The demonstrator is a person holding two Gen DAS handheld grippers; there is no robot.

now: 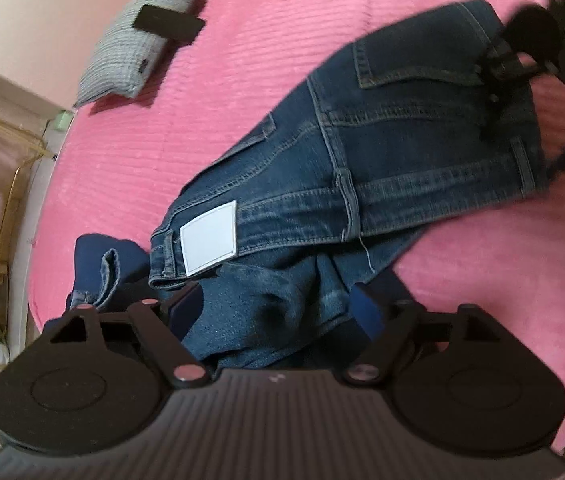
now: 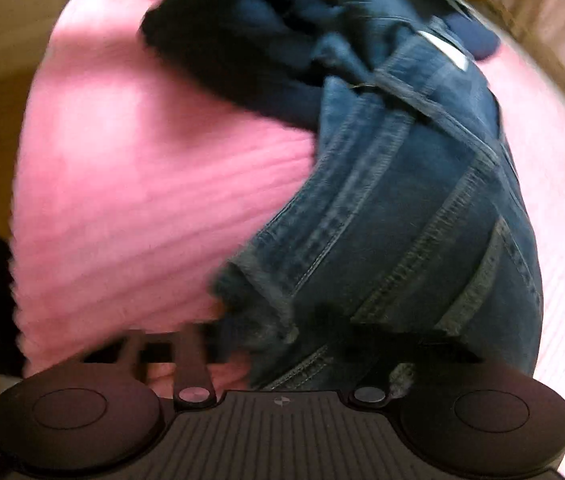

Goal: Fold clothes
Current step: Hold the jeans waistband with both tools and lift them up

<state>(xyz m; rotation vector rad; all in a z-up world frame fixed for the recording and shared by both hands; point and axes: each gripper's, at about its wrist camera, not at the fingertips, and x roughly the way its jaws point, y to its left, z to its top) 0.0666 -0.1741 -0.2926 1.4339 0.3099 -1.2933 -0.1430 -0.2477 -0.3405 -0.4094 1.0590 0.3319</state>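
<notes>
A pair of dark blue jeans (image 1: pixel 382 152) lies on the pink bedspread (image 1: pixel 210 92), back pockets and a white waistband patch (image 1: pixel 209 238) facing up. My left gripper (image 1: pixel 278 300) has its blue pads wide apart with a bunched fold of denim between them at the near end. My right gripper (image 1: pixel 522 52) shows at the far upper right on the jeans' other end. In the blurred right wrist view the jeans (image 2: pixel 402 216) run up from my right gripper (image 2: pixel 282 344); its fingertips are buried under denim.
A grey folded garment (image 1: pixel 142 36) with a black tag lies at the far left of the bed. The bed's left edge drops off beside a wall and a gold wire rack (image 1: pixel 6 184). Pink bedspread (image 2: pixel 142 184) lies left of the jeans.
</notes>
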